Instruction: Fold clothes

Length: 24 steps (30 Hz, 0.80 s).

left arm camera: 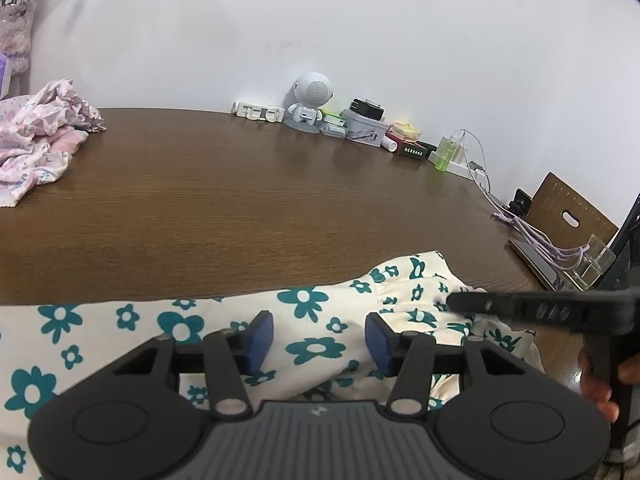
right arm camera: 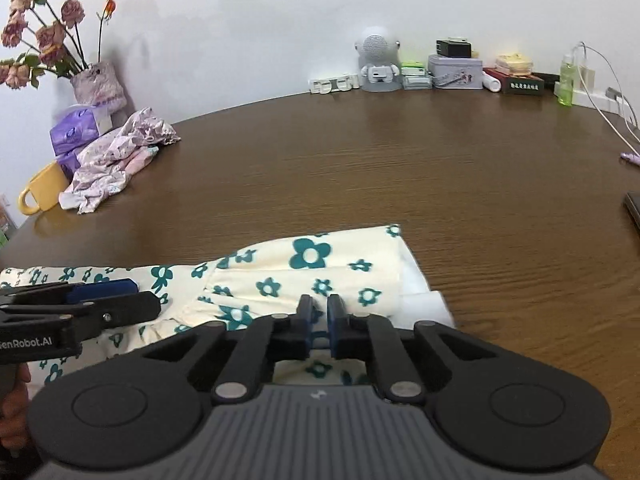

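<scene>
Lying along the near edge of the brown wooden table [right arm camera: 360, 160], the cream garment with teal flowers [right arm camera: 308, 264] was spread flat, its right end folded over so that a plain white inner layer showed at the corner. In the left wrist view the same cloth ran from the left border to a gathered, ruffled end on the right.

Over the middle of that cloth the left gripper [left arm camera: 320, 344] hung with its blue pads [left arm camera: 260, 340] spread well apart, fabric visible in the gap and neither pad pressing on it. The right gripper [right arm camera: 320, 320] sat at the garment's near right part with its jaws nearly pressed together, only a narrow slit between them; whether a fold of cloth was pinched there could not be told. Each tool appeared side-on in the other's camera, and part of a hand [left arm camera: 600, 384] showed on the right gripper's grip.

Farther off, at the table's far left, lay a crumpled pink and lilac garment [right arm camera: 116, 160], just beside a yellow mug [right arm camera: 40, 192] and purple packets [right arm camera: 76, 132], with a vase of dried roses [right arm camera: 100, 80] behind. Along the white wall stood a small grey robot figure [right arm camera: 378, 60], a tin box [right arm camera: 456, 70], a green bottle [right arm camera: 566, 80] and charger cables [right arm camera: 608, 92].
</scene>
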### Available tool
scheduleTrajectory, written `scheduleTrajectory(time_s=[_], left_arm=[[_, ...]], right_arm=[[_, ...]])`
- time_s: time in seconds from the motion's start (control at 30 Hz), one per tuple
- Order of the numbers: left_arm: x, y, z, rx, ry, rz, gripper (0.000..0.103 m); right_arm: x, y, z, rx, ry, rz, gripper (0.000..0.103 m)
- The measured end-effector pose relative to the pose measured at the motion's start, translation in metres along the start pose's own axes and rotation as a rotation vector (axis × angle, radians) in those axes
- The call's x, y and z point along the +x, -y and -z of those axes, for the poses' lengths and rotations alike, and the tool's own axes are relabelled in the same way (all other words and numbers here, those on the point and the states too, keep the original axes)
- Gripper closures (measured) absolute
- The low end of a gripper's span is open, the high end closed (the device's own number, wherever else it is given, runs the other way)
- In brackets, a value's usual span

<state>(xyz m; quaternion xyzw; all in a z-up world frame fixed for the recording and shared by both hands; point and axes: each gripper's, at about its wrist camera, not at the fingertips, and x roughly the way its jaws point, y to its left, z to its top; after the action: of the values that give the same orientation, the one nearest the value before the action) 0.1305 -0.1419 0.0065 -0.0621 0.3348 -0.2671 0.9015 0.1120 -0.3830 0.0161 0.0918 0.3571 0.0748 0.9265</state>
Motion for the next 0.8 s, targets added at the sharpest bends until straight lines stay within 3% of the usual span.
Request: scheduleTrajectory(time_s=[0.13, 0.23, 0.4, 0.5, 0.57, 0.6, 0.8], left_arm=[[0.000, 0.002, 0.001, 0.004, 0.004, 0.013, 0.045], [0.000, 0.003, 0.003, 0.009, 0.008, 0.023, 0.041], [0.001, 0.004, 0.003, 0.013, 0.009, 0.026, 0.040], [0.003, 0.004, 0.002, 0.017, 0.007, 0.024, 0.040], [0.003, 0.004, 0.002, 0.021, 0.008, 0.021, 0.040], [0.004, 0.005, 0.003, 0.022, 0.009, 0.019, 0.040], [0.004, 0.006, 0.003, 0.030, 0.011, 0.008, 0.040]], right_arm=[[-0.011, 0.020, -0.012, 0.057, 0.069, -0.014, 0.083], [-0.004, 0.036, -0.027, 0.043, 0.101, 0.065, 0.075], [0.024, 0.052, -0.031, 0.069, 0.015, 0.043, 0.071], [0.028, 0.051, -0.027, 0.053, 0.024, 0.052, 0.071], [0.030, 0.049, -0.026, 0.040, 0.017, 0.041, 0.085], [0.029, 0.046, -0.024, 0.028, 0.004, 0.028, 0.099], [0.014, 0.040, -0.019, 0.010, -0.034, 0.038, 0.101]])
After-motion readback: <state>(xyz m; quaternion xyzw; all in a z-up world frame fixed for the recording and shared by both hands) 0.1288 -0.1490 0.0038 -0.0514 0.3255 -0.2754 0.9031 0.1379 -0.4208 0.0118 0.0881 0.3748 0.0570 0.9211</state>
